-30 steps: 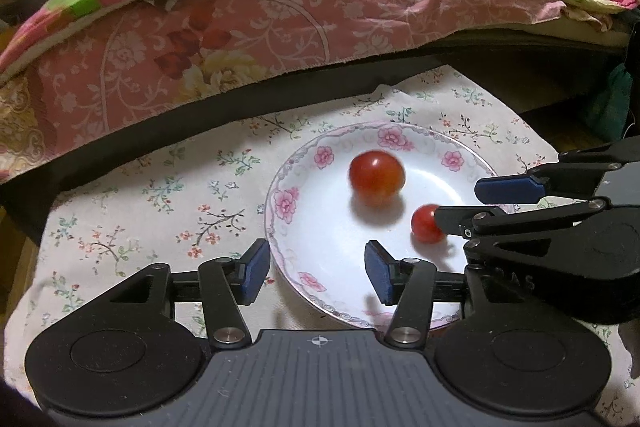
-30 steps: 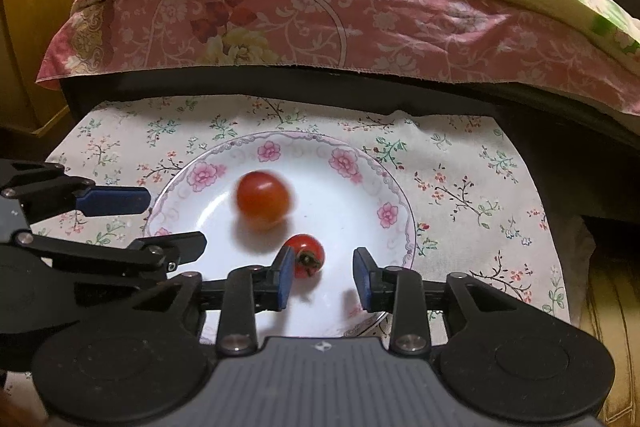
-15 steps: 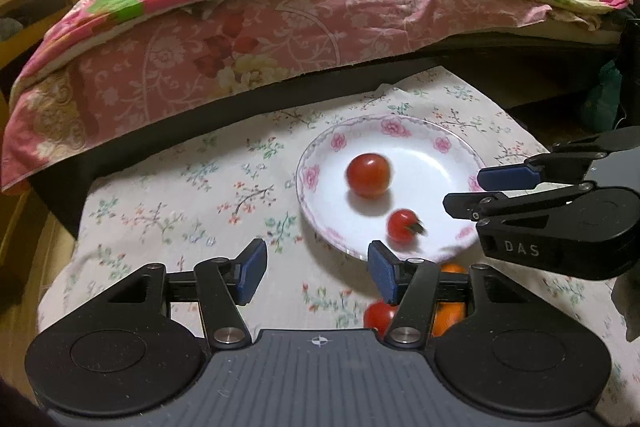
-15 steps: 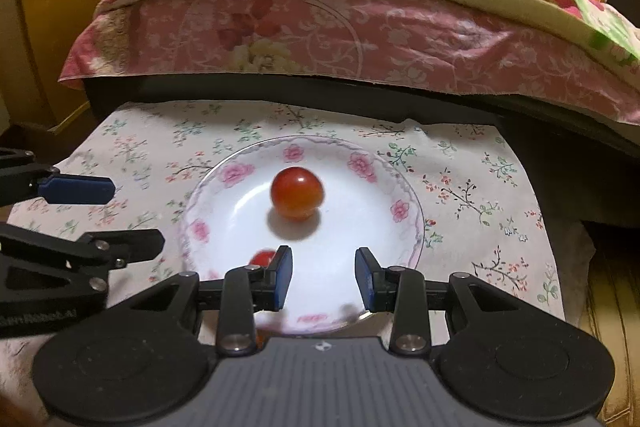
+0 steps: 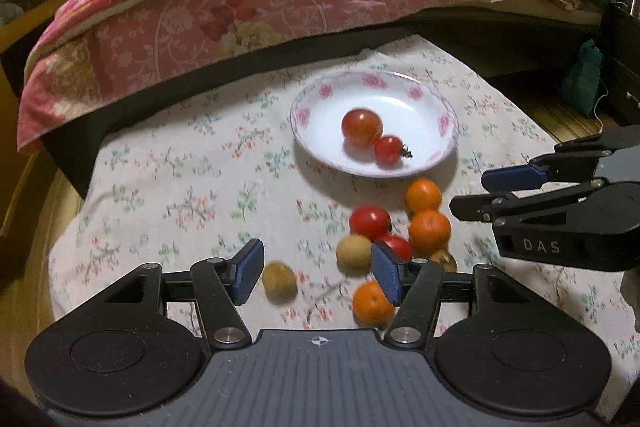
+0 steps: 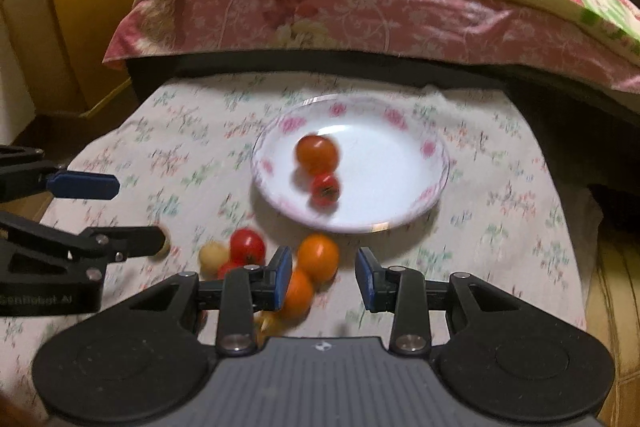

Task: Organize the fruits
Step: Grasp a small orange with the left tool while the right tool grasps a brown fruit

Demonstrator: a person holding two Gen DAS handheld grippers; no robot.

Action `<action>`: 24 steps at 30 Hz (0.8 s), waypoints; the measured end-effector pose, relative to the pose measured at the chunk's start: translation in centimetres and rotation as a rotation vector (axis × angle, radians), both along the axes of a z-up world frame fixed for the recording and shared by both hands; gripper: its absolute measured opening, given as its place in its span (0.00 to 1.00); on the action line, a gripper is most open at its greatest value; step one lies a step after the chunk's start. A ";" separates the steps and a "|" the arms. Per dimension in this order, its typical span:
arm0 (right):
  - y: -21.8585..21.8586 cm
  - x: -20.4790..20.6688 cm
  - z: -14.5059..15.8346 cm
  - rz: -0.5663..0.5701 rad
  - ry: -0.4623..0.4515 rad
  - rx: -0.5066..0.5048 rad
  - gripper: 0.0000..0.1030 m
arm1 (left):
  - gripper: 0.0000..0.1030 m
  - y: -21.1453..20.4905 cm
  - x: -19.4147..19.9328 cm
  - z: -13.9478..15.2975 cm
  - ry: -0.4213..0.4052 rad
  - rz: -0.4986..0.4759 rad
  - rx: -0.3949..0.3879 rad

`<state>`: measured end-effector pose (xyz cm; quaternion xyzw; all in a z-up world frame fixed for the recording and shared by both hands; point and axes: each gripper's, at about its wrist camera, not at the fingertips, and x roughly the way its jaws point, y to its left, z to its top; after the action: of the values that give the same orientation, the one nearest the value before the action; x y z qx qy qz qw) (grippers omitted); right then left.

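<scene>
Plate: the flowered plate [image 5: 446, 125] is sitting at twelve o'clock from both grippers on the floral cloth [image 5: 168, 187], carrying a large tomato [image 5: 362, 127] and a cherry tomato [image 5: 388, 150] that are touching.
Loose fruit: a cluster is waiting at the plate's six o'clock, near but apart from its rim: three oranges [image 5: 429, 231], two tomatoes [image 5: 370, 222] and pale brown round fruits [image 5: 353, 253], one [image 5: 280, 281] lying off at the cluster's eight o'clock.
Left gripper: the left gripper [image 5: 316, 273] is hanging wide and empty just above that cluster.
Right gripper: the right gripper [image 6: 323, 279] is also gaping and carrying nothing, with an orange [image 6: 318, 258] at its eleven o'clock.
Step in hand: two fruits appear plated; the rest are awaiting pickup, so a fresh reach seems to be starting.
Next move: likely lowering one gripper around an outer fruit, closing gently, since packed round neighbours could roll.
Backdrop: a bed with a pink quilt [image 5: 240, 11] is filling twelve o'clock.
</scene>
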<state>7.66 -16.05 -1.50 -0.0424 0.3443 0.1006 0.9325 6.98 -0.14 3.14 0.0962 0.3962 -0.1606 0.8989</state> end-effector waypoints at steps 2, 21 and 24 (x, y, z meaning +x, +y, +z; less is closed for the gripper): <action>0.2 -0.7 -0.4 0.004 0.016 -0.001 0.34 | 0.65 0.1 -0.5 -0.2 0.010 0.000 -0.012; 2.1 -1.8 -3.4 0.080 0.122 -0.037 0.34 | 0.66 -0.4 -1.5 -3.0 0.095 -0.079 0.024; 2.6 -1.3 -3.6 0.091 0.132 -0.038 0.34 | 0.66 -0.4 -1.3 -3.2 0.102 -0.084 0.027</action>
<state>6.40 -13.50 -5.15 -0.0688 0.4047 0.1390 0.9012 5.68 -0.56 -0.03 0.1163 0.4392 -0.1974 0.8687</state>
